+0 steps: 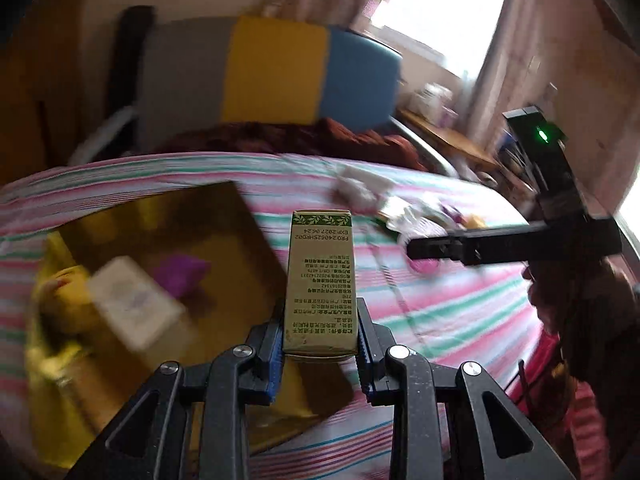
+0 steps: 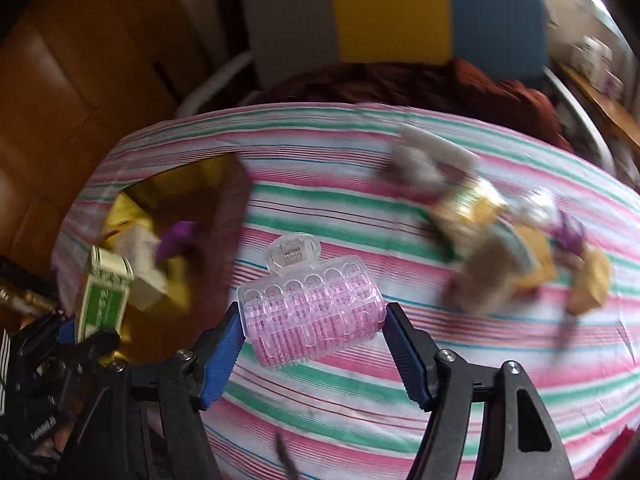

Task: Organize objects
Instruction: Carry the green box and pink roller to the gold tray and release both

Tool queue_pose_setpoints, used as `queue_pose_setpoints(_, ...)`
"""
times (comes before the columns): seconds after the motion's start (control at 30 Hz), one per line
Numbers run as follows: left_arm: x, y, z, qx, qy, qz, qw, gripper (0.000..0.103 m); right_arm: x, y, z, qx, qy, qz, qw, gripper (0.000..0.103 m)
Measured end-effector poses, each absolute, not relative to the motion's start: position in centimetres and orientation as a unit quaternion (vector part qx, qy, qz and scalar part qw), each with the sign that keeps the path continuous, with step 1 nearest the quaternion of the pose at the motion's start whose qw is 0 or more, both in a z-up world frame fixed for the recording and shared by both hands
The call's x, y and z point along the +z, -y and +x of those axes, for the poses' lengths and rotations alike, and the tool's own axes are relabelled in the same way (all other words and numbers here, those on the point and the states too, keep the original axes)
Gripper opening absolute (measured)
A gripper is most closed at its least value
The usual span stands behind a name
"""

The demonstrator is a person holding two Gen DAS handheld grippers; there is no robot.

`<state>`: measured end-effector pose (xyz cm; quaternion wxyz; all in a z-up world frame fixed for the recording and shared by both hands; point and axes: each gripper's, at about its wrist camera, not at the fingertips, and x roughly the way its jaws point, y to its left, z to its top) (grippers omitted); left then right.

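A bed fills both views, its striped sheet (image 2: 360, 184) a thin cotton in pink, green and white bands, and everything else is placed from it. Behind the bed's far end stands a padded headboard (image 1: 272, 72) in grey, yellow and blue panels, with a rumpled dark red blanket (image 1: 280, 140) bunched at its foot. Past the bed's right edge, pale pink curtains frame a bright window, and a wooden cabinet stands off the bed's left side.

On the sheet's left part lies a shiny gold box (image 2: 192, 192), open, with a white carton and a purple piece inside, both blurred. On the sheet's right part sits a loose heap of small items (image 2: 500, 240), too smeared to name.

Above the sheet the right gripper (image 2: 312, 344) clamps a pink plastic hair roller (image 2: 316, 320), ridged and translucent, by its two ends. The left gripper (image 1: 320, 336) pinches a slim green-and-tan cardboard carton (image 1: 320, 276), printed with small text, upright above the gold box's near corner
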<state>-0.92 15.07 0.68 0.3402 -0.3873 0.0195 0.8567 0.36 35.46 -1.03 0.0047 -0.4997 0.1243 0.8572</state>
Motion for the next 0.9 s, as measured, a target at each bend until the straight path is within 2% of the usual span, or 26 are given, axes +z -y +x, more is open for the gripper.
queue_pose_setpoints(0.43,0.6,-3.4,-2.5,0.922,0.003,-0.353,0.157,0.030,-1.3,-25.9,-2.6,0.871,-0.103,-0.475,-0.070,0.070)
queue_pose_setpoints(0.9,-1.1,-1.3,-2.5,0.918,0.015,-0.372,0.137,0.030,-1.3,-22.6,-4.7,0.874,-0.082,-0.472,-0.083,0.070)
